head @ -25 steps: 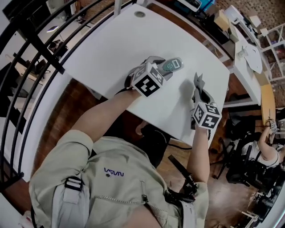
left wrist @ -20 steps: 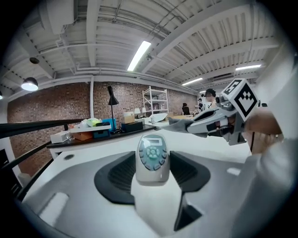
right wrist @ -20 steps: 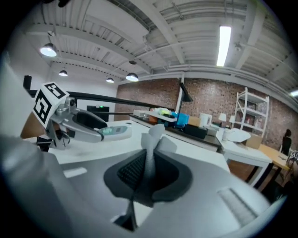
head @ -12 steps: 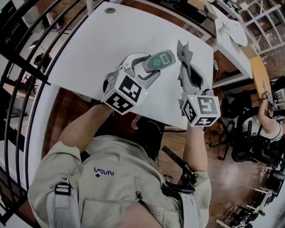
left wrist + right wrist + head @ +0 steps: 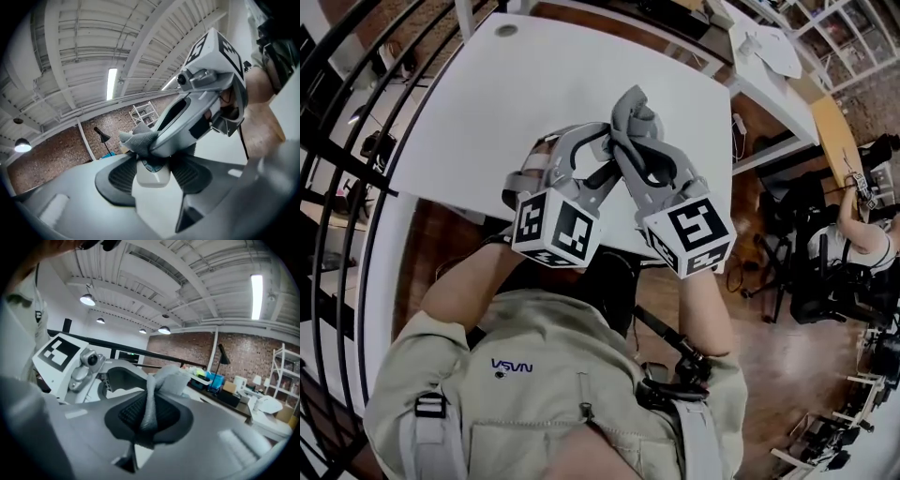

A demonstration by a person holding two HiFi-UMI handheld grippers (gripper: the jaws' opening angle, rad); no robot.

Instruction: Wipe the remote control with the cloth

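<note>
In the head view the left gripper (image 5: 577, 157) and right gripper (image 5: 637, 141) cross close together above the near part of the white table (image 5: 534, 75); the remote control is hidden beneath them there, and only the grey cloth (image 5: 635, 108) pokes out at their far end. The left gripper view supplies the rest: the remote control (image 5: 151, 173) sits between that gripper's jaws, which stand fairly wide and clamp its sides, with the cloth bunched against its far end; the right gripper view shows its own jaws almost together, pinching a thin fold of cloth between the pads (image 5: 129, 416). A second ago both grippers were lower over the table and well apart, the remote control's face was open to the head view and the cloth was clear of it; now they are lifted toward the camera and brought together. The remote control is a pale, smooth casing with rounded corners and a dark teal patch; the cloth is soft with a fine woven grain; the pads are black and ribbed.
</note>
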